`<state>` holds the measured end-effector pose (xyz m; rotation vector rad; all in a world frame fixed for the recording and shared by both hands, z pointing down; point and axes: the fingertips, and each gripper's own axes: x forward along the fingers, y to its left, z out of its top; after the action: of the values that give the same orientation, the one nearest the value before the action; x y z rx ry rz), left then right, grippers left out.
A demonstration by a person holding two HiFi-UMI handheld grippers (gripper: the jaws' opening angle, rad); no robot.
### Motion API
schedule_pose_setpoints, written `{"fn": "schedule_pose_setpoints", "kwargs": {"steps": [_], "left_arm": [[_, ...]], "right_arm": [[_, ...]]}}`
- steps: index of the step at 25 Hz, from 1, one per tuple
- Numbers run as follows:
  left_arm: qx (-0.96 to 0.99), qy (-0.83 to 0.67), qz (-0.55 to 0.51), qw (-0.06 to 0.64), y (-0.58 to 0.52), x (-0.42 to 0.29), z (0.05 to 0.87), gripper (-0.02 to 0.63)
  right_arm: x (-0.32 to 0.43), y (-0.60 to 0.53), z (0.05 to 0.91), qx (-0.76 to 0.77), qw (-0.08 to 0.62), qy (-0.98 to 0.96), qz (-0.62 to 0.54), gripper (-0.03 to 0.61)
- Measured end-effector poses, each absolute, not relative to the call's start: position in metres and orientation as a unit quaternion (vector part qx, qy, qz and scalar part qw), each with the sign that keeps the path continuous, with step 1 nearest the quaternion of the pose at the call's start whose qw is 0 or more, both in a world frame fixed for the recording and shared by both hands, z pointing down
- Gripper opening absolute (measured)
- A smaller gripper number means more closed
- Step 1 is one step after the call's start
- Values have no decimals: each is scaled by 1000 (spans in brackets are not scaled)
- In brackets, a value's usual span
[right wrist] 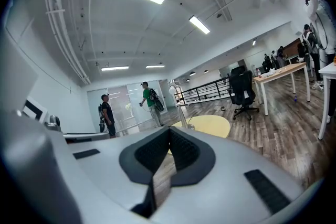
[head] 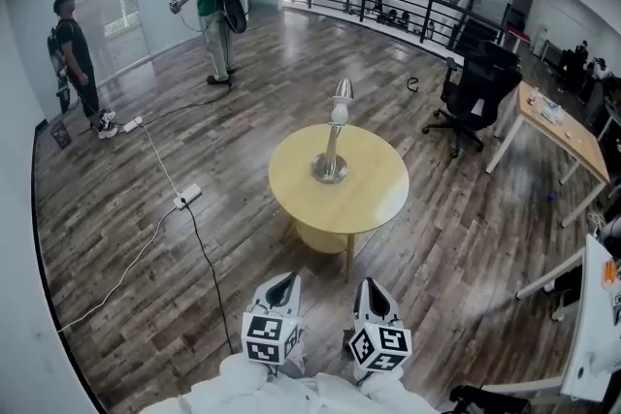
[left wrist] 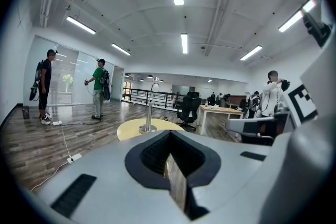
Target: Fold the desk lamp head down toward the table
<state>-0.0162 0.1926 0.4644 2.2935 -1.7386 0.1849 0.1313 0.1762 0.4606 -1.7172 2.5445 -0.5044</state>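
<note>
desk lamp [head: 333,143]: upright, metal | table [head: 380,191]: round, yellow | left hand-held gripper [head: 286,284], right hand-held gripper [head: 373,294]: together

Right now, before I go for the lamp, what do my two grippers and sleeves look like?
The left gripper and right gripper match: light grey tapered shells with black padded linings around the jaws. Dark ribbed strips sit on the shells. Each carries a cube of black-and-white square markers. The sleeves are white.

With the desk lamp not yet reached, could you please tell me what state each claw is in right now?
Left claw: closed, holding nothing.
Right claw: closed, holding nothing.
</note>
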Motion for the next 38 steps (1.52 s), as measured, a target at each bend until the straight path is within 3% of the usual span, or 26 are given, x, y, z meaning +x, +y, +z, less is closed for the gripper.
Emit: {"fn": "schedule_pose_setpoints", "kwargs": {"steps": [20,38], "left_arm": [[802,-578,75,135,22,-82,477,-2],[802,-568,106,151,-146,-81,513,-2]], "right_arm": [[80,9,459,-567,35,804,-177,12],[103,-173,473,-571,40,799,-184,12]]}}
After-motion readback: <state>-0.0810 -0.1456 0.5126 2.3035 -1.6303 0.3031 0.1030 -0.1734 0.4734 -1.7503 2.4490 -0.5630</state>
